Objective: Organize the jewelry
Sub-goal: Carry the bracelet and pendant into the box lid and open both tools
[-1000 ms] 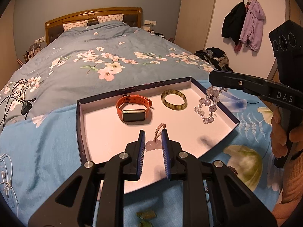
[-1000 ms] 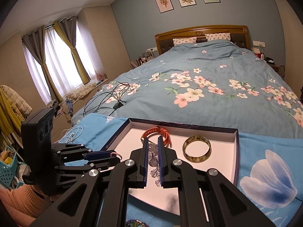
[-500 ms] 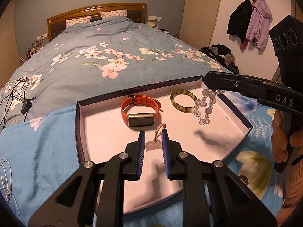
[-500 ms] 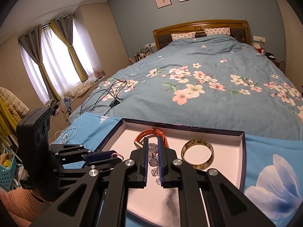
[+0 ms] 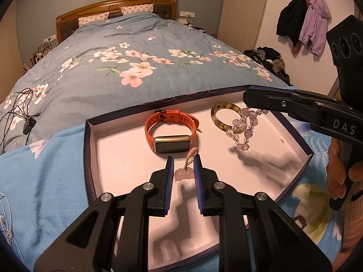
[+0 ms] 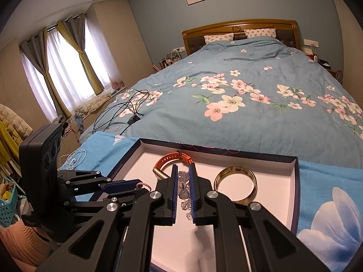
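Note:
A shallow box (image 5: pixel 90 158) with a pale pink floor lies on the bed. In it rest an orange smartwatch (image 5: pixel 171 133) and a green-brown bangle (image 5: pixel 224 116). My left gripper (image 5: pixel 183 165) is shut on a pink pendant (image 5: pixel 182 174) with a braided cord, held just above the box floor. Over the box's right half my right gripper (image 6: pixel 182 176) is shut on a clear bead bracelet (image 6: pixel 183 188), which dangles beside the bangle (image 6: pixel 236 187). In the left wrist view the bead bracelet (image 5: pixel 244 128) hangs under the right gripper's fingers (image 5: pixel 267 100).
The box sits on a light blue cloth (image 5: pixel 45 176) over a flowered blue duvet (image 5: pixel 136 68). Black cables (image 5: pixel 20 113) lie at the bed's left. A small beaded item (image 5: pixel 299 221) lies on the cloth right of the box. A person's hand (image 5: pixel 340 176) holds the right gripper's handle.
Both grippers have moved forward and lower over the box, each still holding its piece. The bead bracelet now hangs nearer the bangle and the box floor.

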The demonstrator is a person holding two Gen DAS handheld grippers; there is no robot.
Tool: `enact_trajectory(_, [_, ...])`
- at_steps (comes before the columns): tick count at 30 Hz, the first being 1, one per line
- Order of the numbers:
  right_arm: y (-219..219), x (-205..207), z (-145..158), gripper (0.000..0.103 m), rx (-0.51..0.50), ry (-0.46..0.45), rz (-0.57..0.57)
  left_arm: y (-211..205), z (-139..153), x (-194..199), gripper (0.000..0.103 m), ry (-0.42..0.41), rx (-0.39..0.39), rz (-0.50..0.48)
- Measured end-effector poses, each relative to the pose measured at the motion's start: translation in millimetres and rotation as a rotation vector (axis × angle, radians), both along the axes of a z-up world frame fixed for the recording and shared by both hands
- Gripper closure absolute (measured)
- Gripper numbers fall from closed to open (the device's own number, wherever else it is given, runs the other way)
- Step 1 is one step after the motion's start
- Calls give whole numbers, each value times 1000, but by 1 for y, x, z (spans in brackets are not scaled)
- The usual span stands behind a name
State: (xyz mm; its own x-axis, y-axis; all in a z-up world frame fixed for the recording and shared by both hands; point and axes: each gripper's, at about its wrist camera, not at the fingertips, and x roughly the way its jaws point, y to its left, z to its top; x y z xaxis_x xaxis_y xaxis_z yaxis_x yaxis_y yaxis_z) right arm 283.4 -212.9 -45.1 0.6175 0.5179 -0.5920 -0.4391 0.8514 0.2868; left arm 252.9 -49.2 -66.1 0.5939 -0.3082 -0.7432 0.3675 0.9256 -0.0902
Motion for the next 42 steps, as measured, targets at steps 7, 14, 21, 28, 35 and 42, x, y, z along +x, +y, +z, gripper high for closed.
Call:
enact_trajectory(7, [-4,5,-10,95,-34,21,-10,-2,-10,8,85,30,7,6])
enact_trajectory(14, [-10,10,-21,95,-81,46,-19,-3,-17,16,85,58,7,12])
enact_trajectory(21, [-10,8,-29,95,-135,52,-16,-9,-21,23,85,71,21,15])
enact_trajectory(28, [-15,10,-37,95,-160,72,-31,-12,-23,29,82,89,26,16])
enact_trajectory(35, [-20,9,-37,89,-164,77,-53,-13,-23,33,71,85,23,19])
enact_trajectory(42, [-25,5,-34,86,-169,73,-83,-3,-8,26,56,31,-8,50])
